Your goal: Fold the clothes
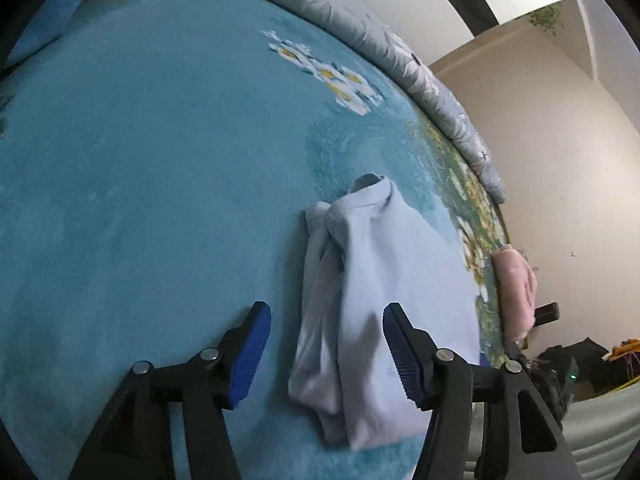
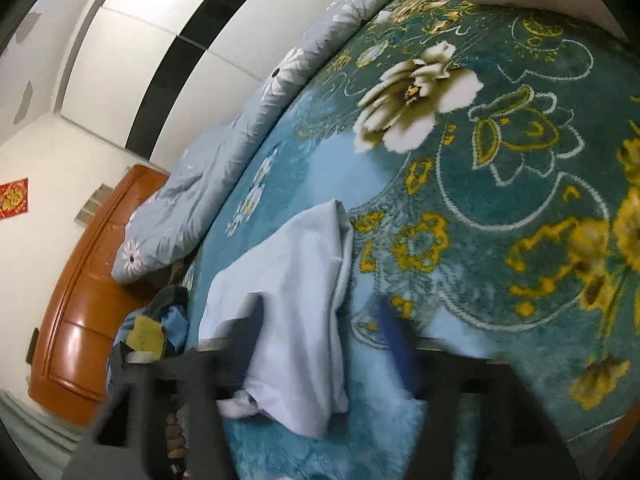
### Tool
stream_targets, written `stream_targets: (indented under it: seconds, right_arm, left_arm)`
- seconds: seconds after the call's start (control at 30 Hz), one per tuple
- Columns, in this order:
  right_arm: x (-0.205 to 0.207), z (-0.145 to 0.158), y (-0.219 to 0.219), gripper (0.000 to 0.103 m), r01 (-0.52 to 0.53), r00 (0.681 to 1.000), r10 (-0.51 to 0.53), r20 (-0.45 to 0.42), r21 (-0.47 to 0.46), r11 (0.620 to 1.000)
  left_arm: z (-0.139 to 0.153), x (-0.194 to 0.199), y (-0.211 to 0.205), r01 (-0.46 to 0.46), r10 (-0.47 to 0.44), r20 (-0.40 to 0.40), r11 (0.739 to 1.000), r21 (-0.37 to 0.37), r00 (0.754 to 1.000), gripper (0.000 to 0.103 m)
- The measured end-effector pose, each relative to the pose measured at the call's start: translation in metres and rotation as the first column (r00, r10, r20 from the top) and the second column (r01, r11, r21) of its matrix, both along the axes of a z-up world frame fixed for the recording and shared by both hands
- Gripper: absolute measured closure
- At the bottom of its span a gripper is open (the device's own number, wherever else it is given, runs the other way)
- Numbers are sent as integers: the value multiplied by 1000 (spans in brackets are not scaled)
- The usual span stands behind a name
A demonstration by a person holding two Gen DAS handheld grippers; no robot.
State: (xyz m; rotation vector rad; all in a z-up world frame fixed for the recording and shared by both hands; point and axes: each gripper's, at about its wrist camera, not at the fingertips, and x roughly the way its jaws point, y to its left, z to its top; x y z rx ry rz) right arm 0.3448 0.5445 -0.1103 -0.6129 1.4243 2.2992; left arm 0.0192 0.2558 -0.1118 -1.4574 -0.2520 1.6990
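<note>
A pale blue garment (image 1: 372, 280) lies folded lengthwise into a narrow strip on the teal floral blanket (image 1: 160, 160). My left gripper (image 1: 326, 320) is open just above the garment's near end, its blue pads (image 1: 250, 354) on either side of the cloth, not touching it. In the right wrist view the same garment (image 2: 296, 300) lies between the fingers of my right gripper (image 2: 320, 320), which is blurred by motion. Its jaws stand wide apart, one blue pad (image 2: 396, 340) to the right of the cloth.
A grey flowered quilt (image 1: 400, 52) is bunched along the far edge of the bed. A pink folded cloth (image 1: 516, 288) lies at the bed's right edge. A wooden headboard (image 2: 88, 280) and a blue and yellow item (image 2: 152, 332) are to the left.
</note>
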Motion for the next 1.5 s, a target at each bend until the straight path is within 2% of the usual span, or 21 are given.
stream_targets:
  seconds: [0.13, 0.2, 0.3, 0.37, 0.43, 0.47, 0.5, 0.53, 0.57, 0.6, 0.63, 0.67, 0.9, 1.03, 1.13, 1.27, 1.37, 1.5]
  right_arm:
    - [-20, -6, -5, 36, -27, 999, 27, 29, 3, 1000]
    - [-30, -11, -9, 36, -40, 998, 40, 45, -7, 999]
    - [-42, -16, -16, 36, -49, 997, 49, 62, -8, 999]
    - [-41, -17, -17, 36, -50, 998, 51, 33, -28, 998]
    - [-36, -19, -16, 40, -39, 999, 39, -7, -55, 998]
    - [-35, -20, -16, 49, -33, 999, 32, -10, -65, 997]
    - [-34, -21, -16, 55, -27, 1000, 26, -14, -74, 997]
    - [-32, -22, -16, 68, -20, 1000, 19, -18, -84, 996]
    - [-31, -23, -16, 76, -16, 1000, 14, -19, -92, 996]
    - [-32, -22, -16, 78, -18, 1000, 17, -11, -90, 996]
    - [-32, -20, -16, 87, -23, 1000, 22, -15, -87, 996]
    - [-32, -18, -17, 91, -28, 999, 27, -19, -84, 996]
    - [-35, 5, -12, 93, -102, 994, 101, -37, -30, 994]
    - [-24, 25, -5, 93, -114, 991, 115, -69, 19, 993]
    - [-6, 40, 12, 93, -112, 992, 114, -52, 47, 993]
    - [23, 63, 39, 93, -99, 995, 101, -22, 90, 991]
    - [48, 89, 61, 93, -84, 996, 82, 19, 181, 980]
    - [82, 123, 106, 93, -64, 996, 44, 77, 268, 961]
  left_arm:
    - [-2, 4, 18, 35, -35, -48, 999, -10, 998, 40]
    - [-4, 8, 27, 69, -69, -18, 998, 8, 997, 42]
    - [-4, 16, 33, 100, -99, -28, 995, 12, 995, 42]
    - [-3, 18, 30, 96, -95, -26, 995, 26, 995, 43]
    - [-3, 18, 27, 89, -89, -12, 995, 41, 996, 54]
    - [-4, 18, 26, 86, -86, -6, 995, 44, 996, 67]
    - [-5, 18, 25, 82, -82, 1, 996, 46, 997, 75]
    - [-7, 19, 24, 77, -78, 12, 996, 52, 997, 76]
    - [-8, 19, 23, 72, -73, 23, 996, 58, 997, 80]
    - [-8, 18, 22, 66, -68, 30, 996, 65, 997, 82]
    - [-3, 20, 24, 77, -79, 19, 995, 68, 997, 82]
    - [1, 23, 26, 89, -90, 7, 994, 70, 996, 84]
    - [35, 39, 43, 170, -164, -75, 982, 85, 984, 86]
    - [55, 48, 53, 216, -205, -122, 972, 89, 971, 86]
    - [71, 57, 66, 258, -241, -161, 962, 94, 957, 86]
    - [95, 83, 115, 339, -311, -213, 935, 108, 926, 86]
    - [113, 107, 162, 406, -368, -253, 906, 118, 895, 86]
    - [137, 137, 228, 464, -412, -281, 873, 152, 867, 86]
